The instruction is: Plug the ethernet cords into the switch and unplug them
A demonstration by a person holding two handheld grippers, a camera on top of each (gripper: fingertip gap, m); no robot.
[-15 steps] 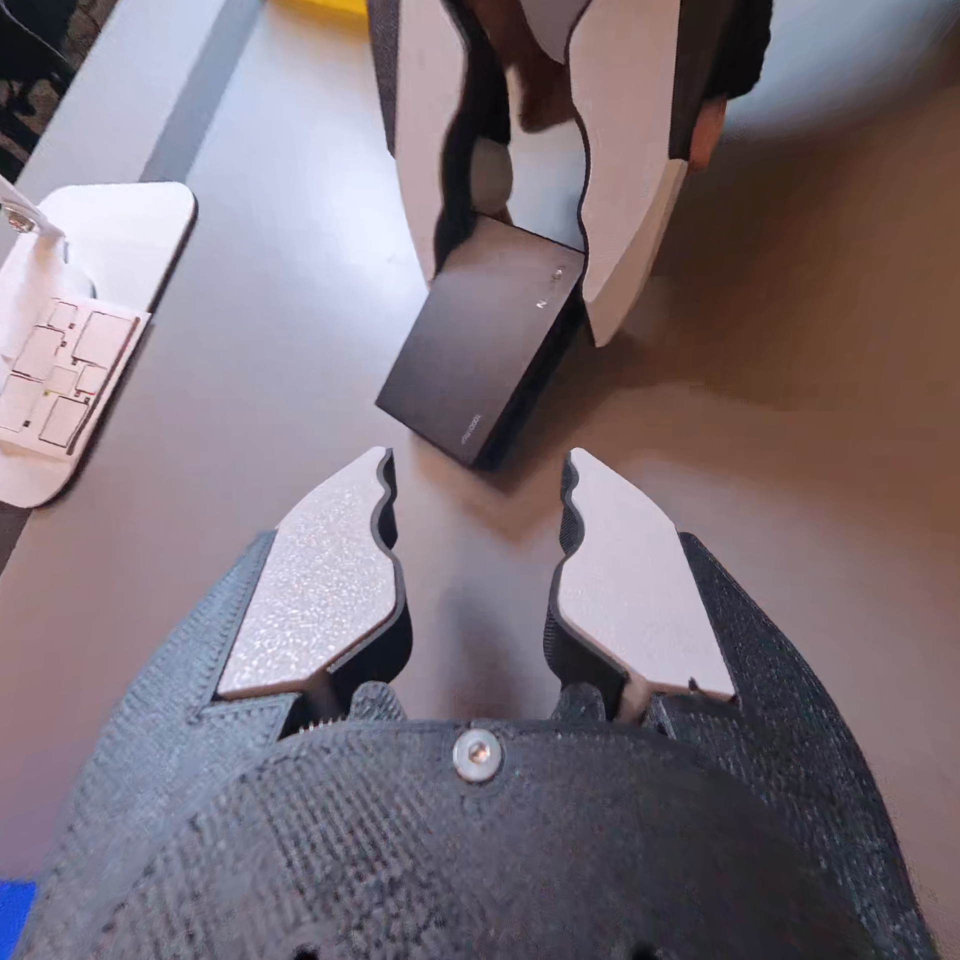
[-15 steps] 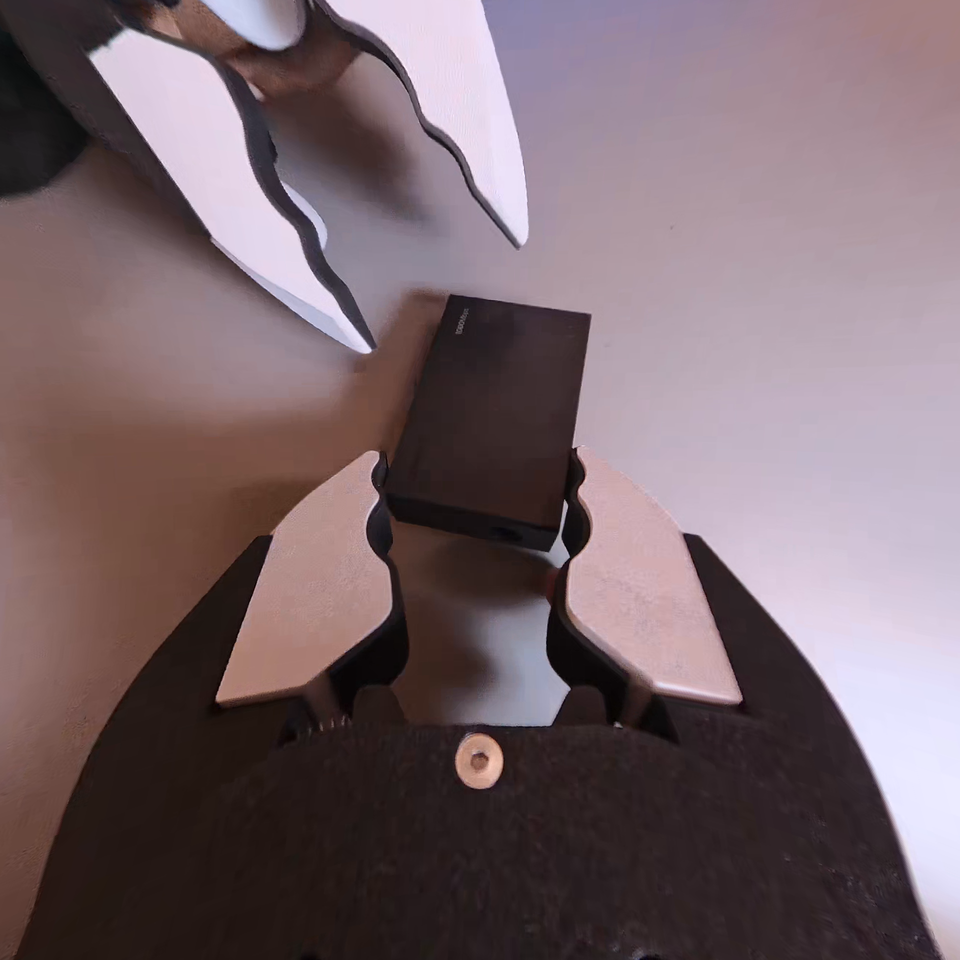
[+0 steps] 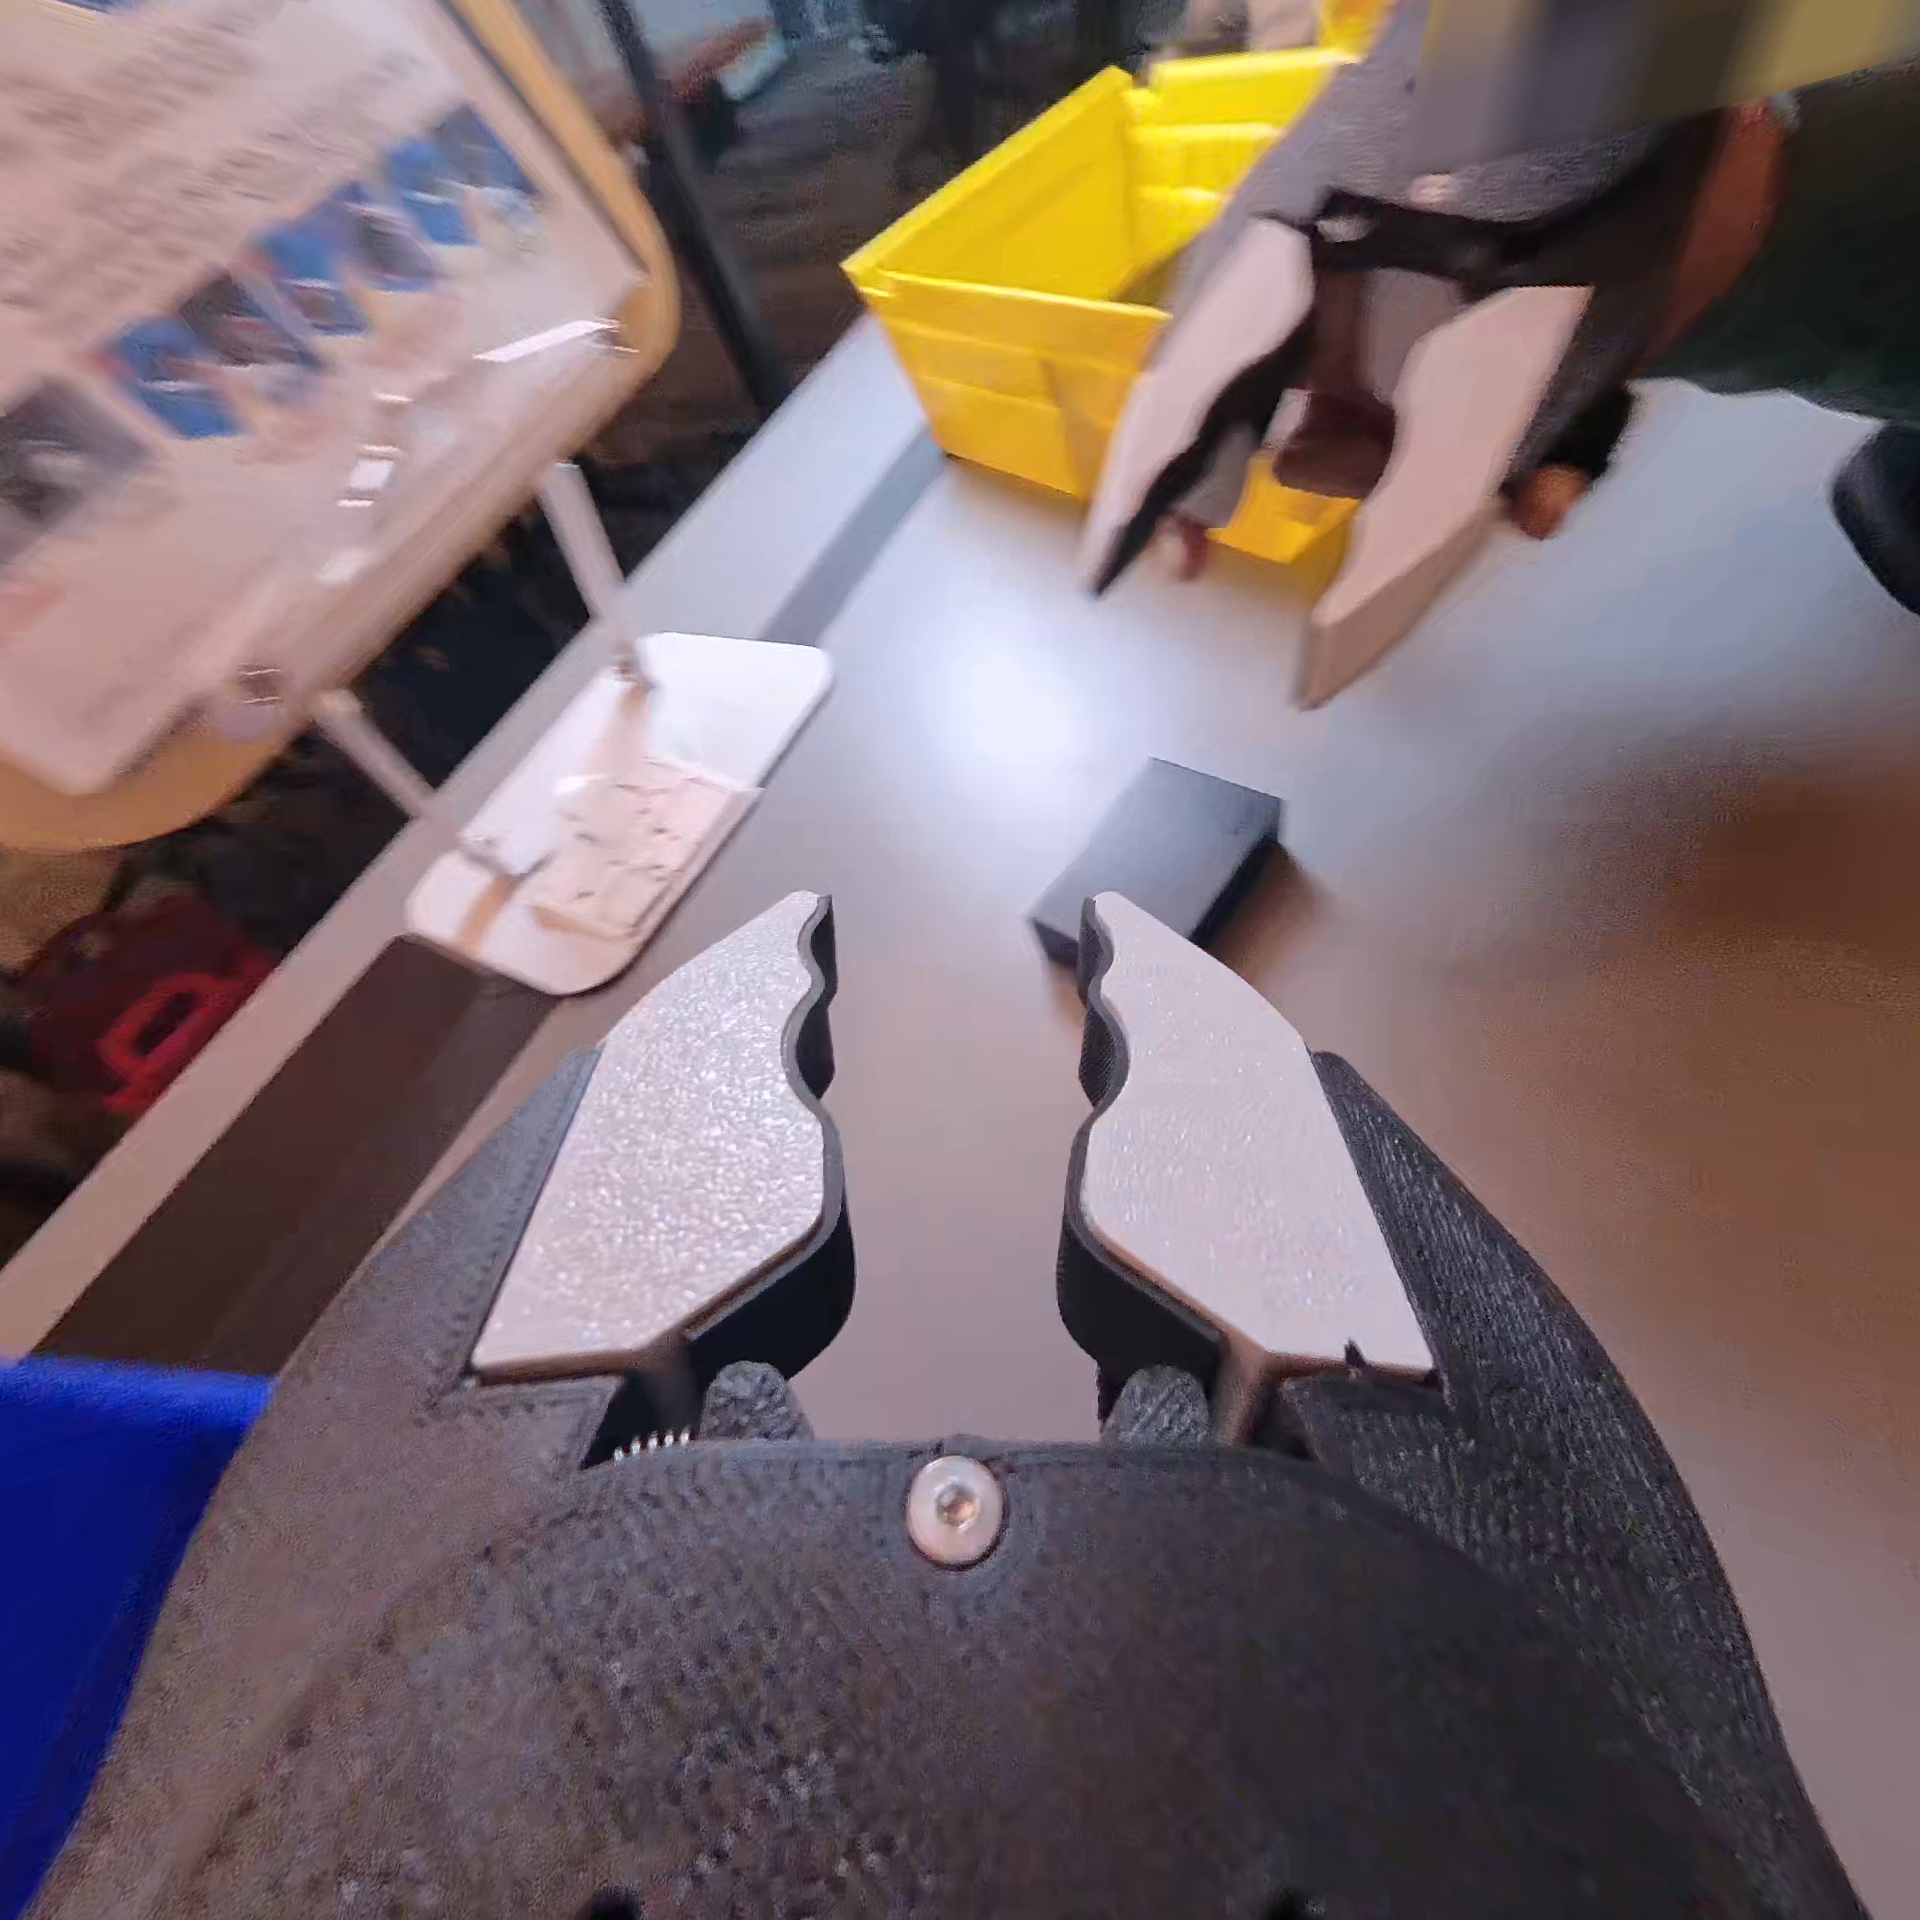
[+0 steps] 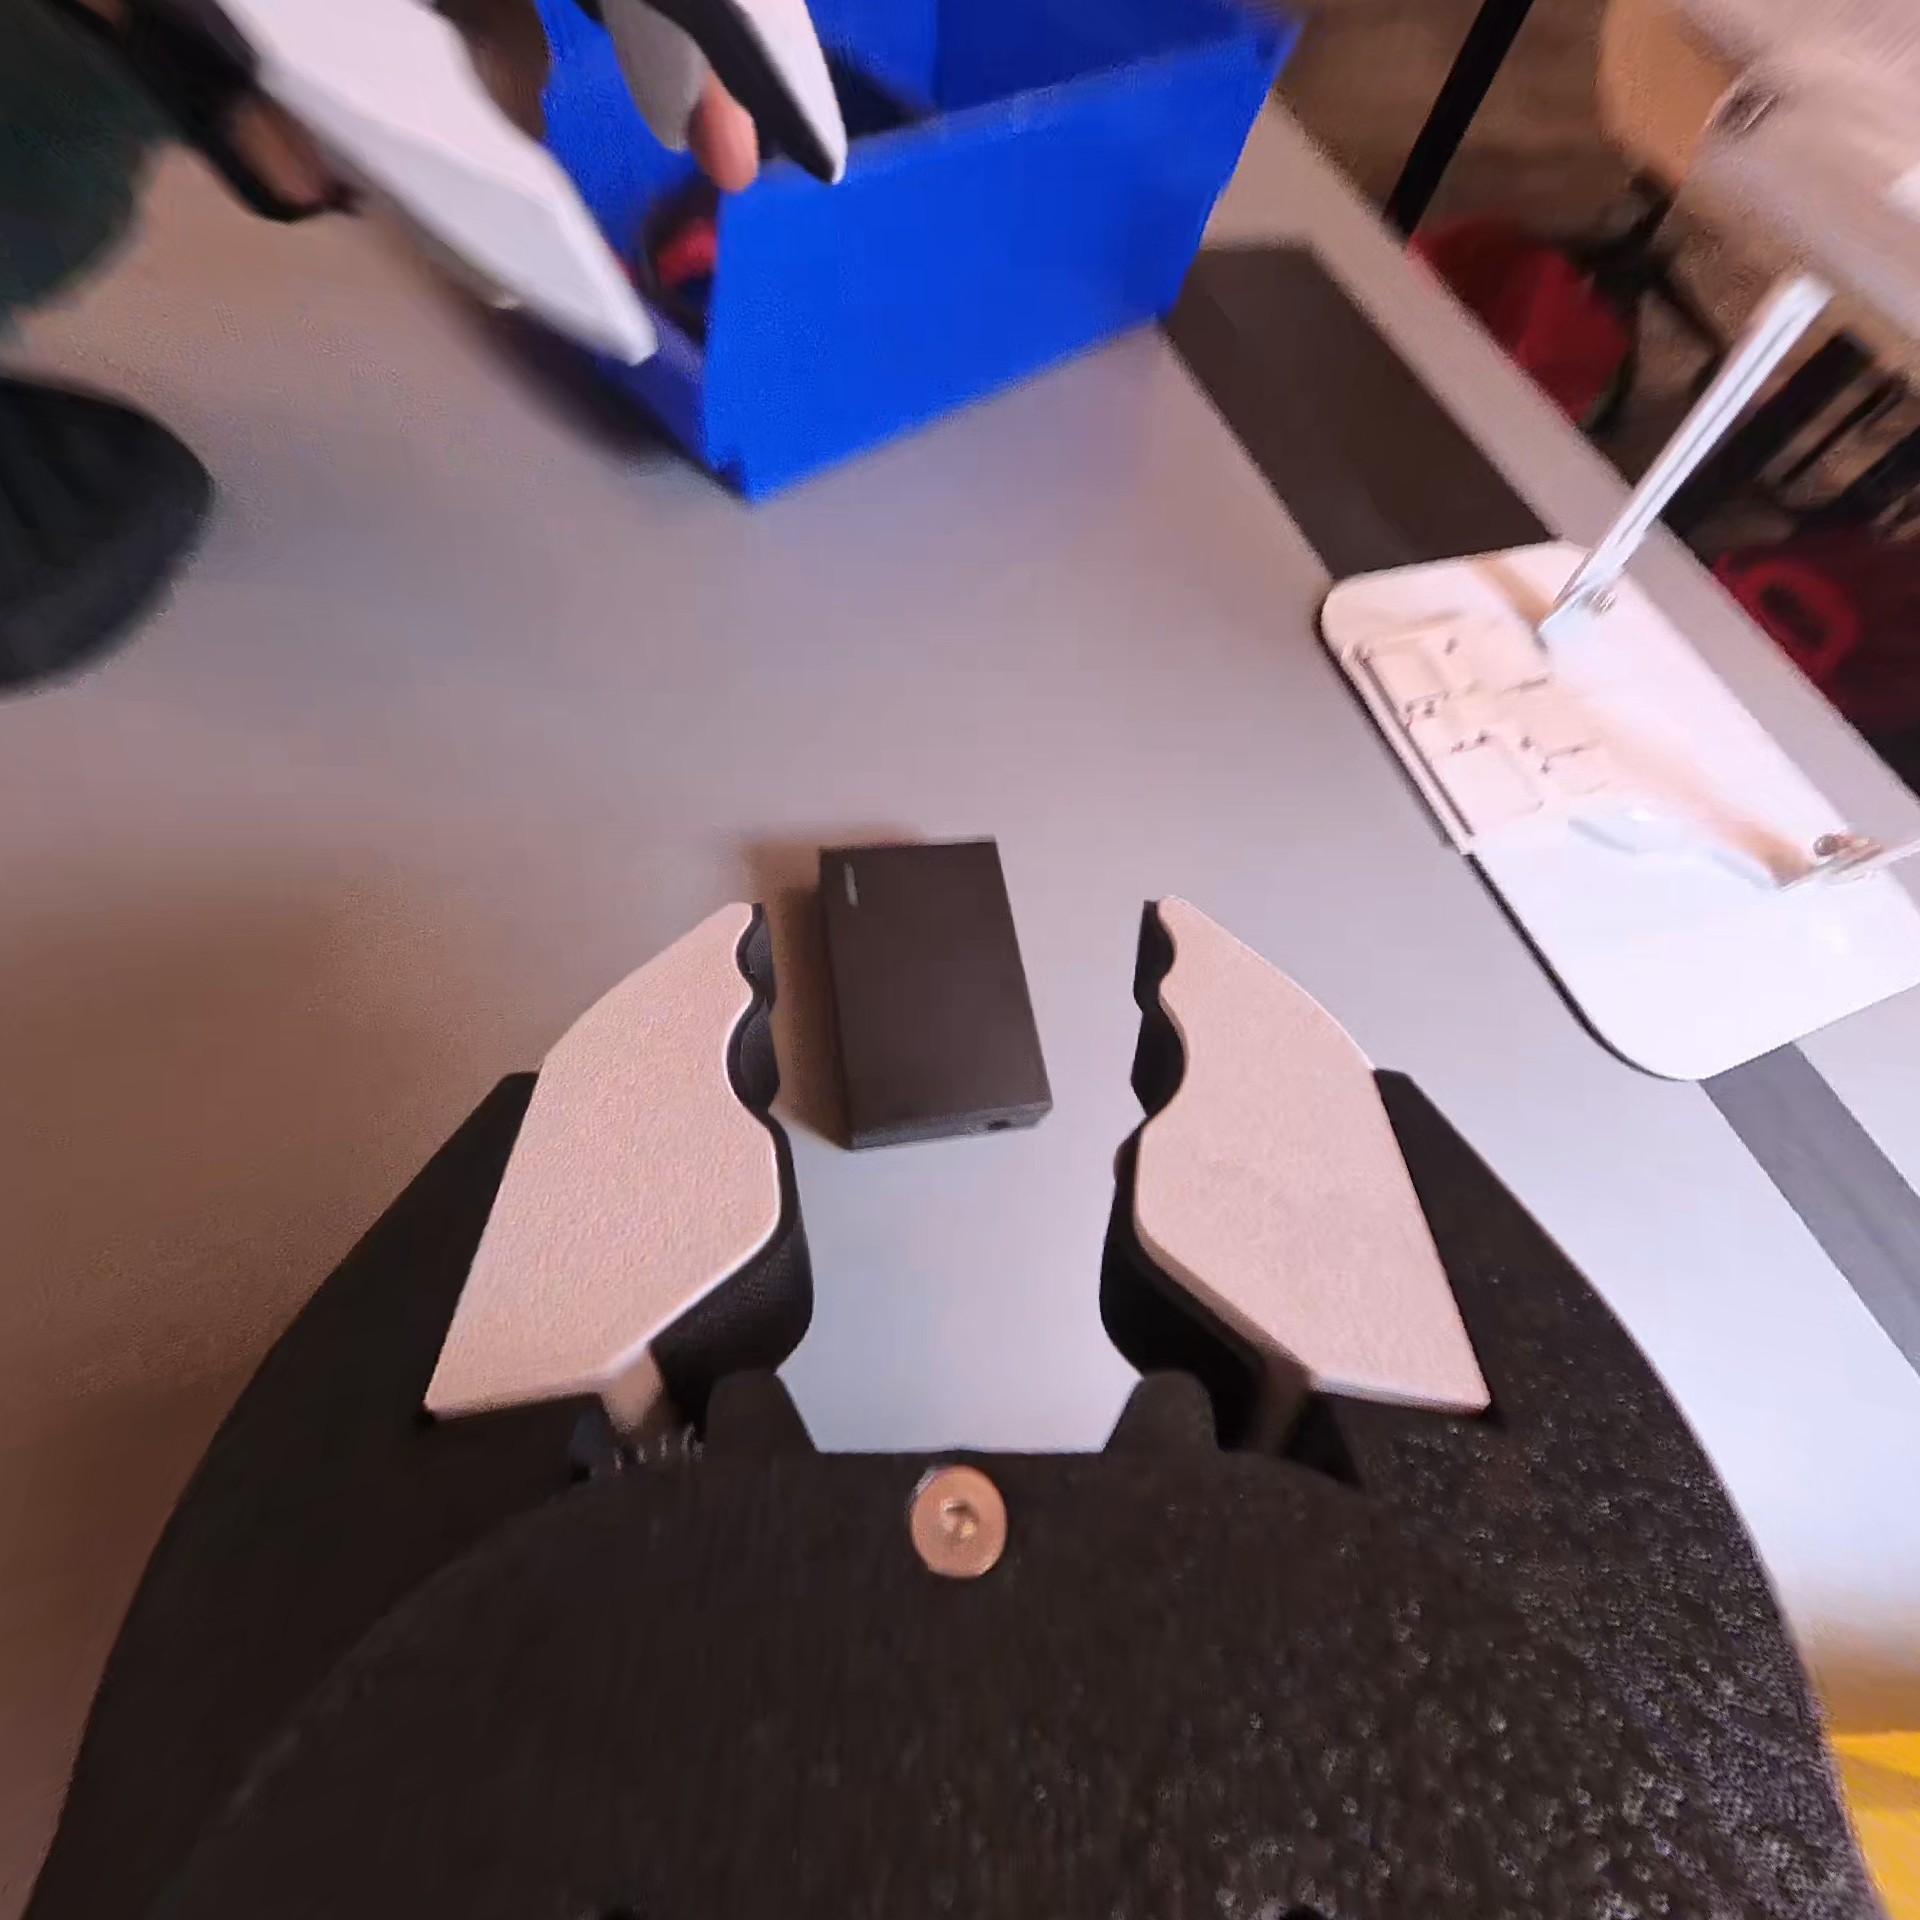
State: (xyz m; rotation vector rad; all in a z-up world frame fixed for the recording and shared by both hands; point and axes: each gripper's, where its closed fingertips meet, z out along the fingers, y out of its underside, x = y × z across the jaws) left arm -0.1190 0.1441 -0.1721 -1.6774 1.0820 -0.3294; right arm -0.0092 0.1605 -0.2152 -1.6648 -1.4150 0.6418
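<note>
Task seemingly barely begun: switch [image 4: 928, 992] lying flat and alone on the grey table [image 4: 520, 727], no cord in any port, none visible on the table. Left gripper [image 3: 956, 925] agape and empty, raised just short of the switch's near corner. Right gripper [image 4: 951, 914] spread wide, empty too, hovering above the switch without touching. Blue bin [image 4: 935, 281] and yellow bin [image 3: 1018, 301] at the table's ends, perhaps holding cords; contents unclear. All plugging and unplugging yet to do

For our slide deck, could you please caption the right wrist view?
Open right tool poised above a black switch lying flat on the grey table, blue bin beyond.
</note>
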